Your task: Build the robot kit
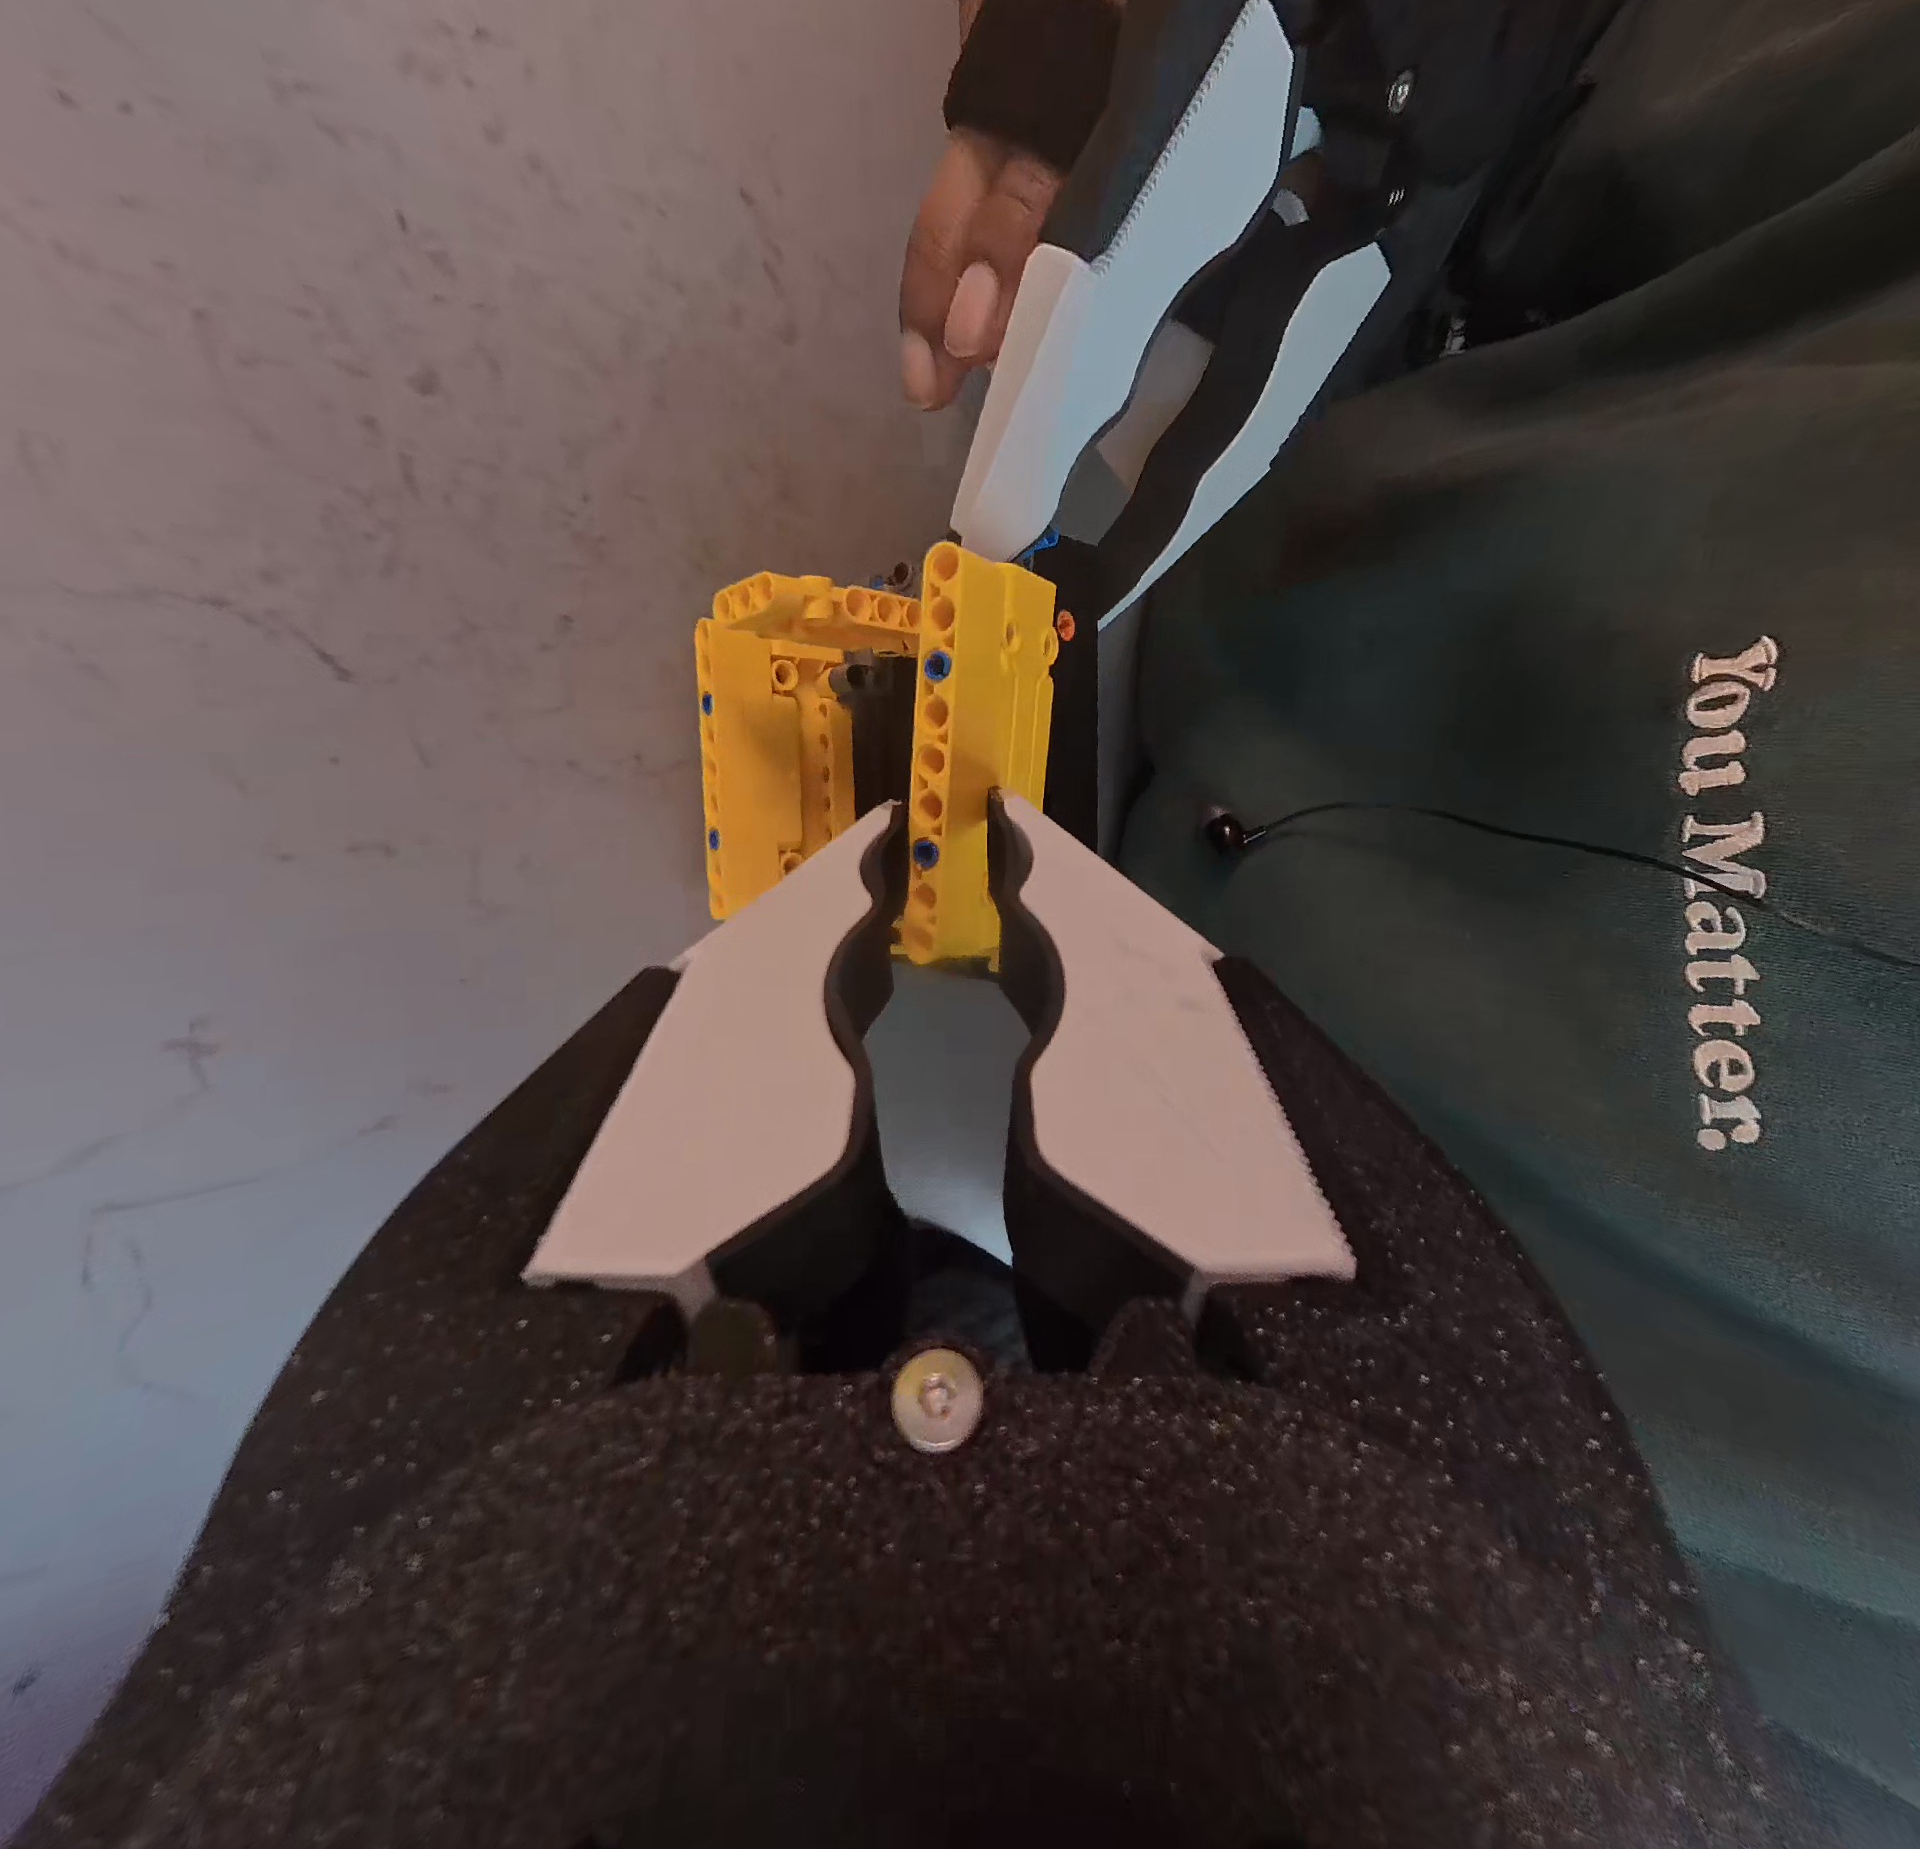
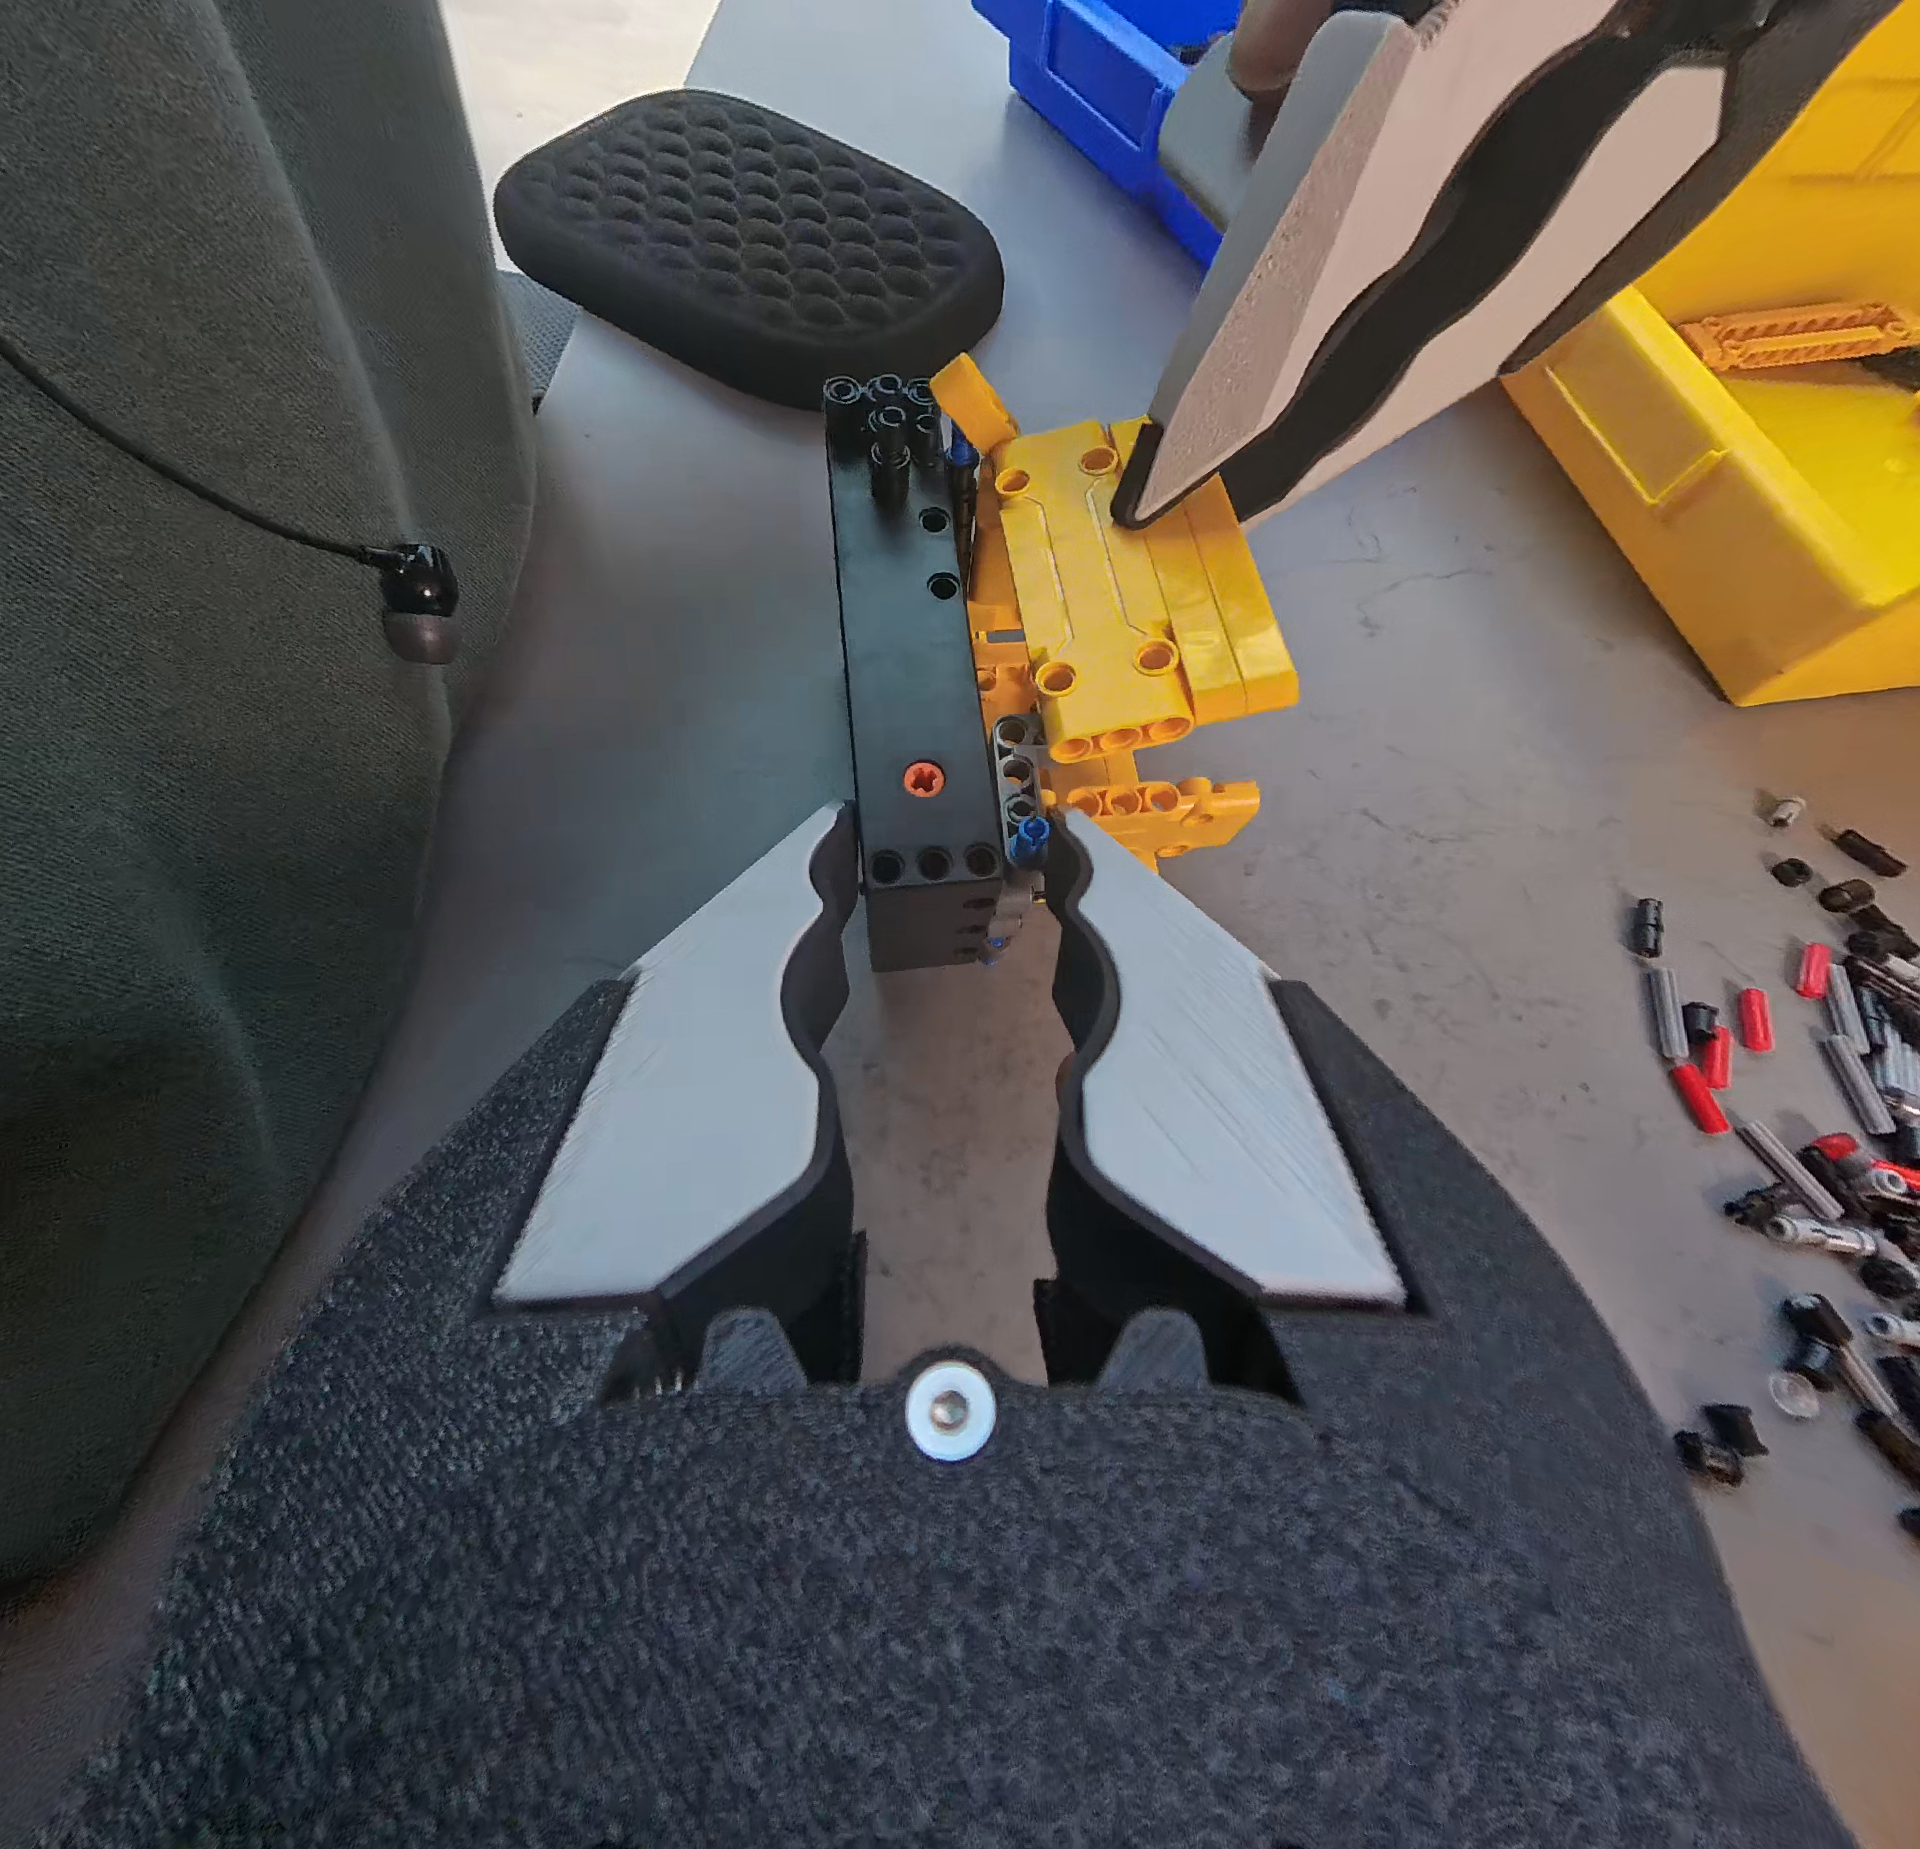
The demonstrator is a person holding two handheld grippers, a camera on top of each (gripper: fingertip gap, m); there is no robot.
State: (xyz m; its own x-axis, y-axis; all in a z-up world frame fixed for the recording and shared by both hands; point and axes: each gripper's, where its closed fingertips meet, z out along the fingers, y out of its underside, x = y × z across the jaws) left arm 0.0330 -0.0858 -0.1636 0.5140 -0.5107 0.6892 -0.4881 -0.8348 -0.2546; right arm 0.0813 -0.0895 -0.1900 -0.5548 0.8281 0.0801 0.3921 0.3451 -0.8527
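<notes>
Both grippers' fingers on yellow-black brick assembly

Bare table lies beside the brick model; scattered pins and yellow bin crowd the right.

Both wrist views show strong wide-angle distortion: straight lines bow toward the edges and the corners stretch. In the left wrist view the light is soft and even; the pale desk carries little shadow, and a hand near the top edge is slightly blurred. In the right wrist view daylight enters from the top left, washing out the far desk edge. The yellow bin glares brightly, and the small parts by the right edge smear.
</notes>
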